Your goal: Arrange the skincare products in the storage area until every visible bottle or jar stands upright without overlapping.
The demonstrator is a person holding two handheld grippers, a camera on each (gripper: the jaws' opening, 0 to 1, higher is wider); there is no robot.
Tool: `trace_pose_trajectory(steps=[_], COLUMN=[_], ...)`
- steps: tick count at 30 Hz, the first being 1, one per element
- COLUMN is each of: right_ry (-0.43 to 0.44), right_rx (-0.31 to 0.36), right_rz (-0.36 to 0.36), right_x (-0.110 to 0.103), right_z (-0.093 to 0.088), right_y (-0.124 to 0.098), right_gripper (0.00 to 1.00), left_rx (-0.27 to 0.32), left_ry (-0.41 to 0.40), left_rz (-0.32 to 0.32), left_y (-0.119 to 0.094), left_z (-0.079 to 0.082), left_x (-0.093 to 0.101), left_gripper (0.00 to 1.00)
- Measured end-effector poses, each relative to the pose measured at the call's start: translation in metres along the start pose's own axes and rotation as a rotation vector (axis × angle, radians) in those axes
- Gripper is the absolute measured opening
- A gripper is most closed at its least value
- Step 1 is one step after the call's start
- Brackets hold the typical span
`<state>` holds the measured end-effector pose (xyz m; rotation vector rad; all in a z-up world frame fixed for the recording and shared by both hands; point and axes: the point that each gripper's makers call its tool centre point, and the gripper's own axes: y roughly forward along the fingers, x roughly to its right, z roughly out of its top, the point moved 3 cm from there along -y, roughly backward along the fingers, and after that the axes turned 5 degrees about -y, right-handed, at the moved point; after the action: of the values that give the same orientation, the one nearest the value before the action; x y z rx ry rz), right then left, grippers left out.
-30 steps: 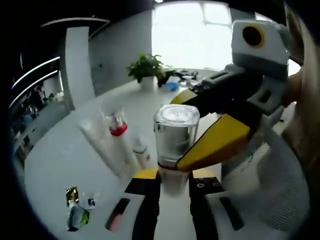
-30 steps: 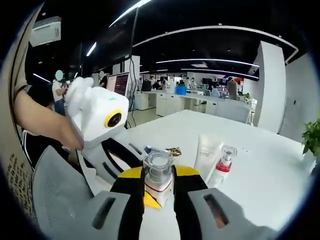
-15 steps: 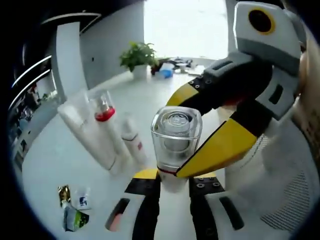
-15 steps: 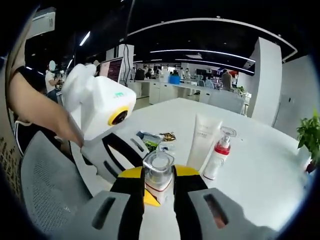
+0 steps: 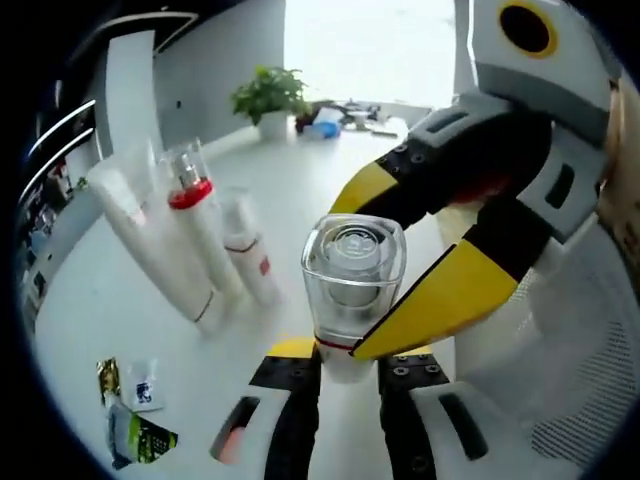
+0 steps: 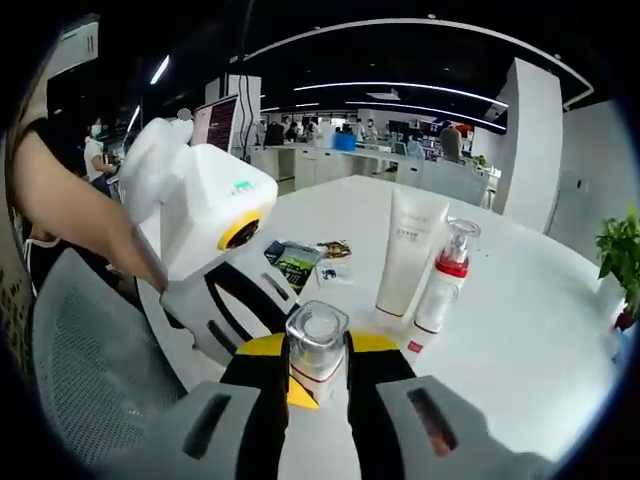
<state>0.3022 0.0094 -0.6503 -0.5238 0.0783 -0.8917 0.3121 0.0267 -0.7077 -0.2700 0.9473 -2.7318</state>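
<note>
Four skincare containers are in sight on the white table (image 6: pixel 540 330), along with a few small sachets. Largest is the white tube (image 6: pixel 408 252) standing on its cap, with faint grey lettering near the top too small to read. Just beside it stands a clear pump bottle (image 6: pixel 441 288) with a red collar and a small red mark low on its side. In the left gripper view a shorter white bottle (image 5: pixel 247 260) with a thin red band and a red label stands just beside those two; its print is too blurred to make out. The fourth is a clear square-shouldered jar (image 5: pixel 350 290) with a see-through cap and a red ring round its waist, held off the table, upright.

Both tools are on that jar. The left gripper (image 5: pixel 345 372) has its black jaws pressed against the jar's white base from either side. The right gripper (image 6: pixel 316 372) pinches the same jar (image 6: pixel 316 350) lower down, its yellow-tipped jaws closed against it.

Three sachets (image 6: pixel 305 262) lie flat near the tube: a green and black one, a white one with a blue mark, and a gold one. A potted plant (image 5: pixel 262 98) sits at the far edge.
</note>
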Motion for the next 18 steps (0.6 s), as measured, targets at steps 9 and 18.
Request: trace_pose_trajectory(steps=[9, 18], right_ry=[0.005, 0.01], right_rx=[-0.022, -0.044], right_rz=[0.005, 0.007], right_x=[0.0, -0.001], right_z=[-0.008, -0.015], right_y=[0.004, 0.006], right_gripper=[0.21, 0.21], left_rx=[-0.014, -0.028], left_ry=[-0.005, -0.006], left_rz=[-0.009, -0.018], left_y=[0.005, 0.012], left_z=[-0.006, -0.013], left_x=[-0.001, 0.0], left_gripper=[0.18, 0.18])
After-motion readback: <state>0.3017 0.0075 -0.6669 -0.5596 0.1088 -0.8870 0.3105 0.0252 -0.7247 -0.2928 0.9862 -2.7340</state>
